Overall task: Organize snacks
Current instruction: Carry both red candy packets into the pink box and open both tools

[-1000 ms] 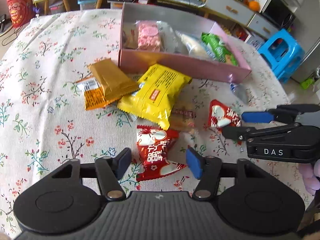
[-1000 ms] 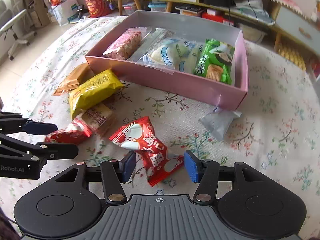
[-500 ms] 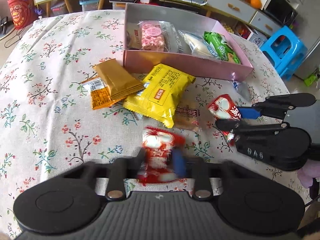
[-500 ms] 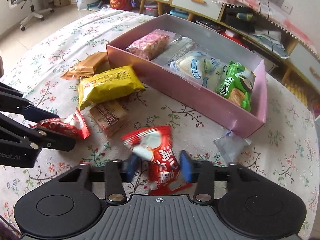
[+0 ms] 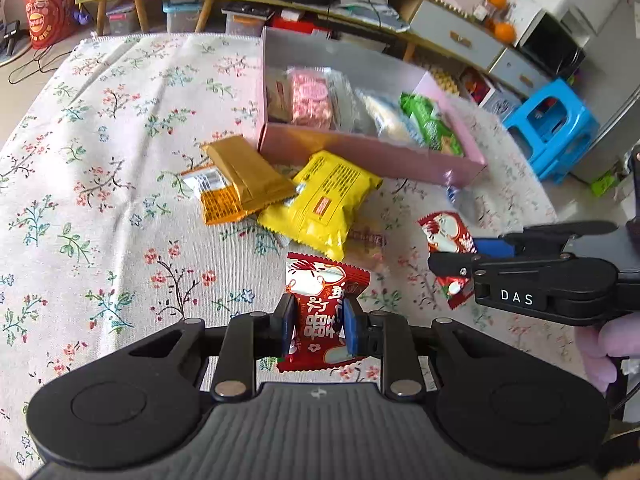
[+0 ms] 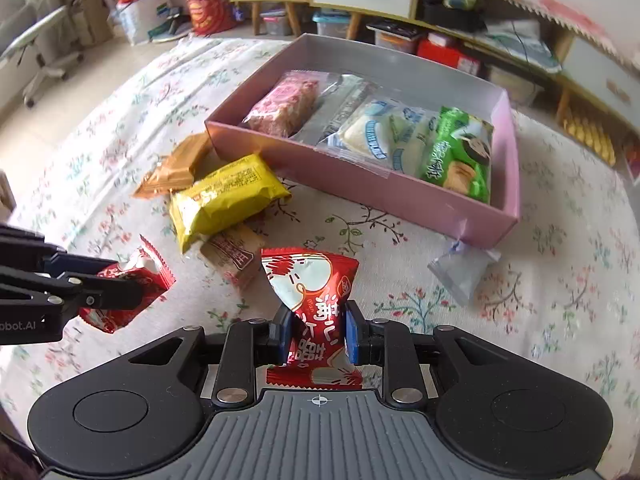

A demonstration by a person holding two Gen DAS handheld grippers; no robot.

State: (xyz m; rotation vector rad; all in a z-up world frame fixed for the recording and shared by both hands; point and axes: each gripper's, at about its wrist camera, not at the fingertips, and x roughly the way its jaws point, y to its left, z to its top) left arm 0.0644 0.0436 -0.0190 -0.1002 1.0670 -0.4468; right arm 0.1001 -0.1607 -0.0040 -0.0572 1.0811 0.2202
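Two near, downward claw-mounted views, shared pink box (image 5: 372, 156)

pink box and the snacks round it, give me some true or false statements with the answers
1. The left gripper is shut on a red snack packet. True.
2. The right gripper is open and holds nothing. False: it is shut on another red packet.
3. The green packet lies inside the pink box. True.
4. The yellow packet lies inside the box. False: it lies on the floral cloth, outside the box's near wall.
5. The box holds only one snack. False: several packets lie in it side by side.
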